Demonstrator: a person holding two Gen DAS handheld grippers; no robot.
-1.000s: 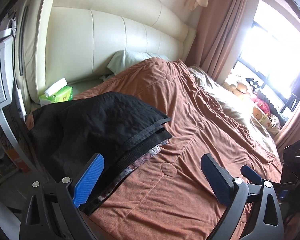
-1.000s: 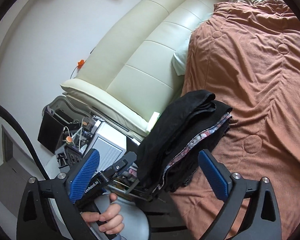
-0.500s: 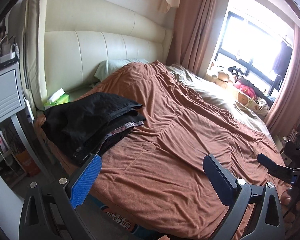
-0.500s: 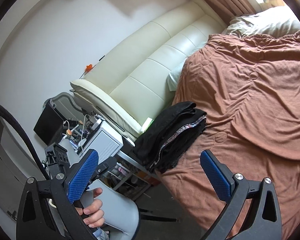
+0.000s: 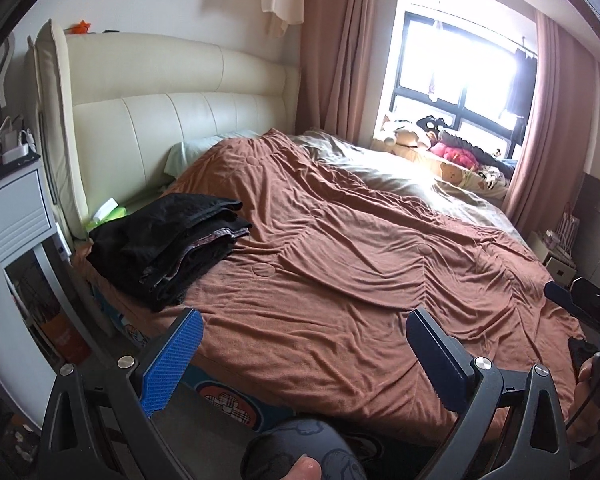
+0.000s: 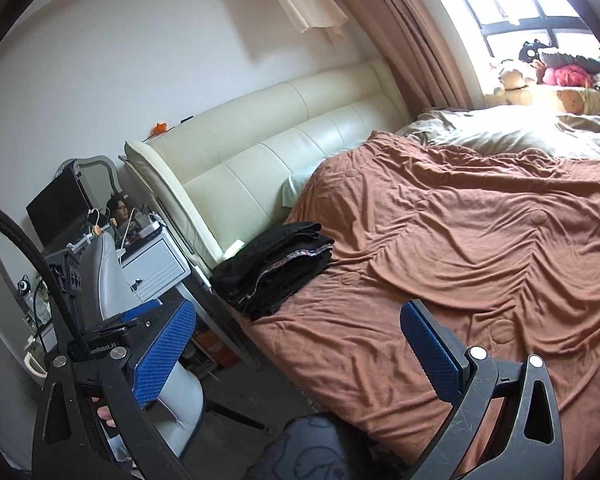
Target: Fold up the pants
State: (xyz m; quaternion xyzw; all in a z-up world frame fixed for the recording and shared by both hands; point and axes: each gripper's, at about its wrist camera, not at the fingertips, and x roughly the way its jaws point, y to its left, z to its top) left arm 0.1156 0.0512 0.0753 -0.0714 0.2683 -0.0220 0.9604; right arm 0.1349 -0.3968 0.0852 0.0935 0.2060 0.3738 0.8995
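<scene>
Pants (image 5: 168, 250) lie folded in a thick black stack at the corner of the bed nearest the headboard (image 5: 180, 120), on top of the brown bedspread (image 5: 360, 280). Several layers show along the open side of the stack: black cloth on top with a stitched hem edge, a thin patterned strip of reddish and pale print in the middle, and more black cloth beneath. The top layer is slightly rumpled and sags toward the bed's edge. From the right wrist view the same stack (image 6: 274, 268) sits just beside the cream headboard (image 6: 284, 152), with a green tissue pack (image 6: 236, 246) peeking out behind it.

Neither tool touches the cloth. The left gripper (image 5: 300, 360) hangs off the foot side of the bed with its blue-padded jaws spread wide and nothing between them. The right gripper (image 6: 296, 348) is likewise held back from the bed, jaws wide apart and empty; the stack is well apart from both.

A grey bedside cabinet (image 6: 156, 264) stands next to the headboard. Pink-brown curtains (image 5: 340, 60) frame a bright window (image 5: 460, 68), and soft toys (image 5: 440, 136) line the sill. A pale sheet (image 5: 400, 176) covers the far side of the mattress. A knee in dark printed fabric (image 5: 300, 452) shows at the bottom of the left view.
</scene>
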